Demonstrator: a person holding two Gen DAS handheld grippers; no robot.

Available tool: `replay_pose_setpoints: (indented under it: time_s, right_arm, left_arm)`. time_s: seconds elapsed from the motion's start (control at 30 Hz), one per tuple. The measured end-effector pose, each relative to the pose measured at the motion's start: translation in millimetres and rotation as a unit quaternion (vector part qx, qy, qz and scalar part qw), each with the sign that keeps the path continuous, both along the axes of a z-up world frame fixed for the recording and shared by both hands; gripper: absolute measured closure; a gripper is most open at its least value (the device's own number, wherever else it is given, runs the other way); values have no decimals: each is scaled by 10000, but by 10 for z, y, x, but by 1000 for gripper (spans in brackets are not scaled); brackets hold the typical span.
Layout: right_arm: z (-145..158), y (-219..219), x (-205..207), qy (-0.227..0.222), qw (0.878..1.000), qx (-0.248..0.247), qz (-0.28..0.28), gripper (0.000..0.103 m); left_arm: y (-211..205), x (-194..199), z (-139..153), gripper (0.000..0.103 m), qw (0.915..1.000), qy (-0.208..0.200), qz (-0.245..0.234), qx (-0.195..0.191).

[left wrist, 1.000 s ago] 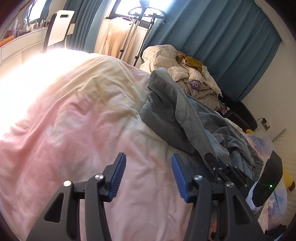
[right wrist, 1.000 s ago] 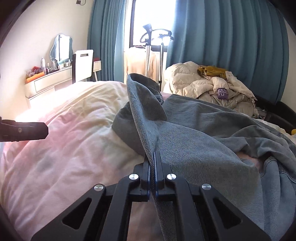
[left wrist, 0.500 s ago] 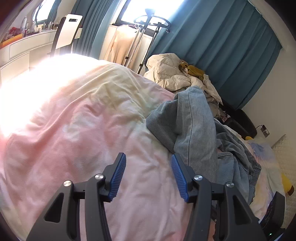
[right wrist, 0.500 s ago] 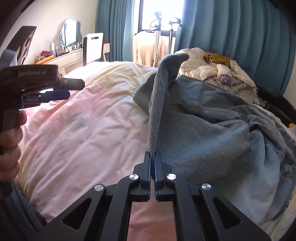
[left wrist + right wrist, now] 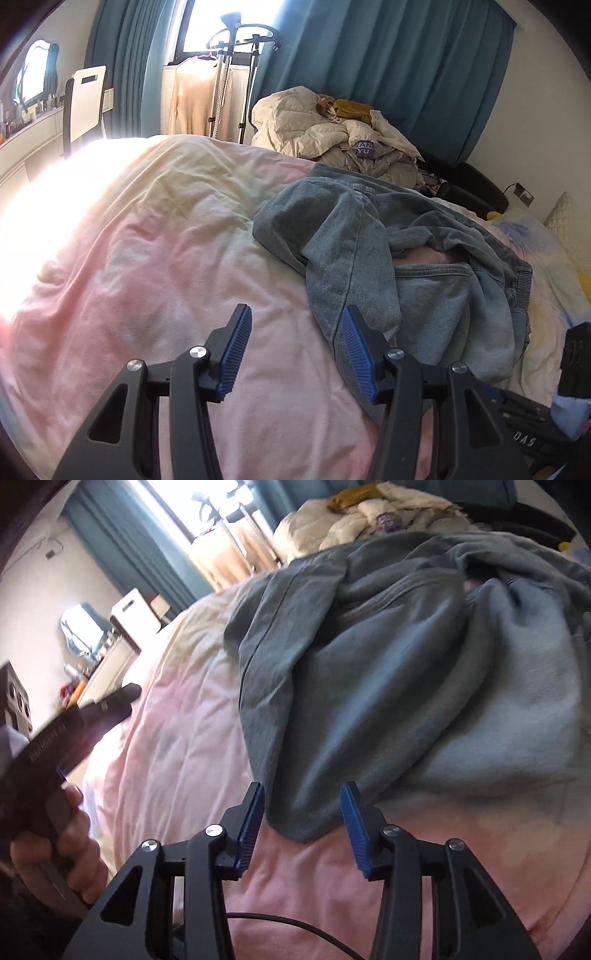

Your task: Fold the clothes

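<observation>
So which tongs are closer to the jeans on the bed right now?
Right. The right tongs are opening with a corner of the jeans lying between the pads, which no longer press on it. The left tongs stand open beside the jeans, over the pink duvet.

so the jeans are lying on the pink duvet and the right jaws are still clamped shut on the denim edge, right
Not quite. The jeans do lie on the pink duvet, but the right gripper is no longer clamped: its jaws are opening, with the denim edge between them and neither pad pressing on it. The right wrist view shows this.
</observation>
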State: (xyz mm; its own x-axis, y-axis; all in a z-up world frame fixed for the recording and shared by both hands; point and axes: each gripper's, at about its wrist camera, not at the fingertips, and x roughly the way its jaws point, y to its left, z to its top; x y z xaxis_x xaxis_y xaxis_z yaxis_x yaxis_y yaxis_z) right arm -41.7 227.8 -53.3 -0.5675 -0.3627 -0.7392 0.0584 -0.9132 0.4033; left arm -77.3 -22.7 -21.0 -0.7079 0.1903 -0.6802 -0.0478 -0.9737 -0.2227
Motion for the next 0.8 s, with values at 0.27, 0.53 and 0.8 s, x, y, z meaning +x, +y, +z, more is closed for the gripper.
replay_pose_setpoints:
  time_s: [0.27,0.53,0.8]
  right_arm:
    - [236,686,-2,529,9907,327,-1212,58]
    - [266,992,-148,883,9805,438,-1700,58]
    - [87,1237,-308,741,9752,209,-2077,58]
  left_arm:
    - [701,-533,82,50,9972,-135,-269,-682]
    - [1470,-1401,94,50,9882,-102,-549,-1428]
    - [1959,-2126,-321,50,9665,-668,-618,-2399]
